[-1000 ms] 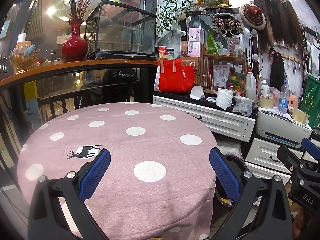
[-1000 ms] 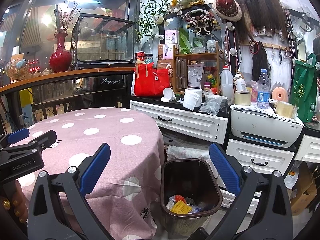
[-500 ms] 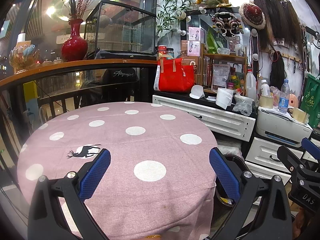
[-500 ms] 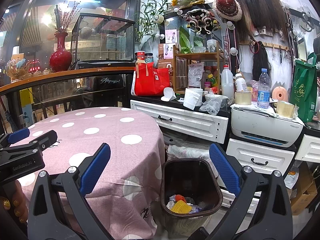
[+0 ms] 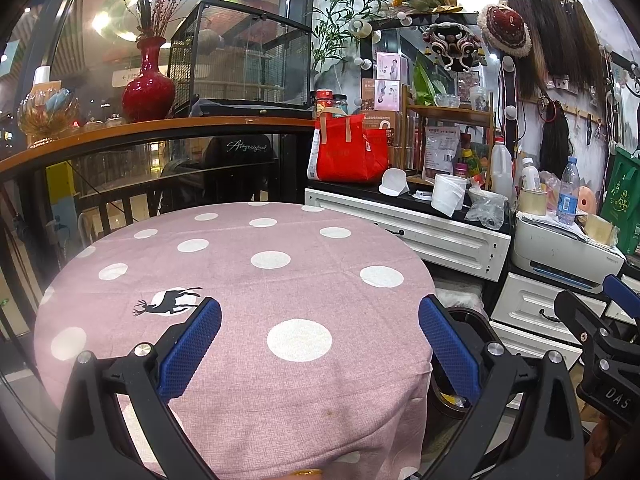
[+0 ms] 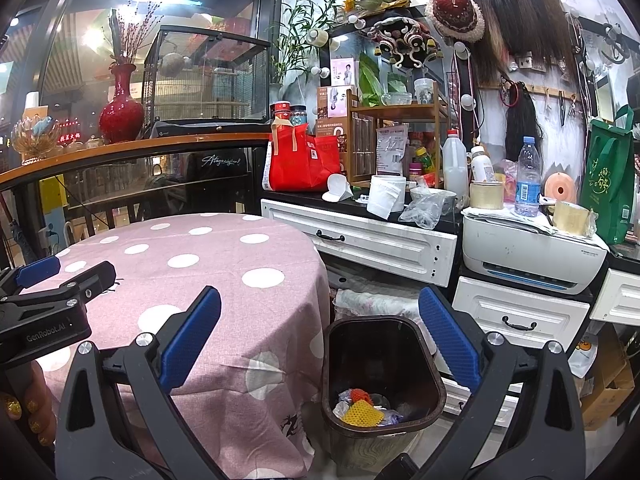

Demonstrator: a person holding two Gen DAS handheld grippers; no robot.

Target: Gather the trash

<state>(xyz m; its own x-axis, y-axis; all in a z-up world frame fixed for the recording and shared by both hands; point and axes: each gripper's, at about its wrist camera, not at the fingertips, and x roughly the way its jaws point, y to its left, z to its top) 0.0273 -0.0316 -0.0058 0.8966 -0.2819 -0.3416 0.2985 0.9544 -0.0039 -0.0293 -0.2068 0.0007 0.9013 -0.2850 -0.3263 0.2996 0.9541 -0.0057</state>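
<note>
Over the round table (image 5: 240, 264) in a pink dotted cloth, left gripper (image 5: 320, 344) and right gripper (image 6: 320, 336) hang spread, empty; the bin (image 6: 380, 364) holding trash (image 6: 362, 408) stands just beside the table's right edge.

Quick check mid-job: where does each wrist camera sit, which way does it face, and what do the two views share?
Left wrist: rides the left tongs, looking forward over the pink dotted tablecloth; both open fingers show, the right tongs at the right edge.
Right wrist: rides the right tongs, facing the trash bin beside the table; the left tongs and a hand show at left.
Shared: tablecloth, red bag, printer.
</note>
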